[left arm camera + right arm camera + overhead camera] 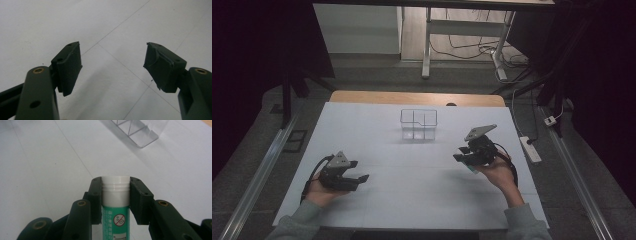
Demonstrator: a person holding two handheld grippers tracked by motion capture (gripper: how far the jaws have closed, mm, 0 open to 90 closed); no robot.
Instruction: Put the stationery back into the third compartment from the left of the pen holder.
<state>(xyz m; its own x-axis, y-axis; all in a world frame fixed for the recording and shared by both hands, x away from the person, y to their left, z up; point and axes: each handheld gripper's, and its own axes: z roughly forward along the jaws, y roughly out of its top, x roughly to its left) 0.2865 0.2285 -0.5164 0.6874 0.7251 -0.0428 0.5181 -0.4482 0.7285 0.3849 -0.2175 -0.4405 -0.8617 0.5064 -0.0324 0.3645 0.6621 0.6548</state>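
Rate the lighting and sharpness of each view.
High view: dim, dark at both sides, the clear plastic divided box faint on the white table sheet. Left gripper view: even light, soft shadow under the open left gripper. Right gripper view: bright, the green-and-white capped tube sharp in the right gripper.

The green tube [116, 220] is cut off by the bottom edge of the right gripper view; its small printed text cannot be read. In the high view, it is largely hidden within the right hand-held gripper [464, 156]. The clear organizer [140, 132] is cropped at the top edge.
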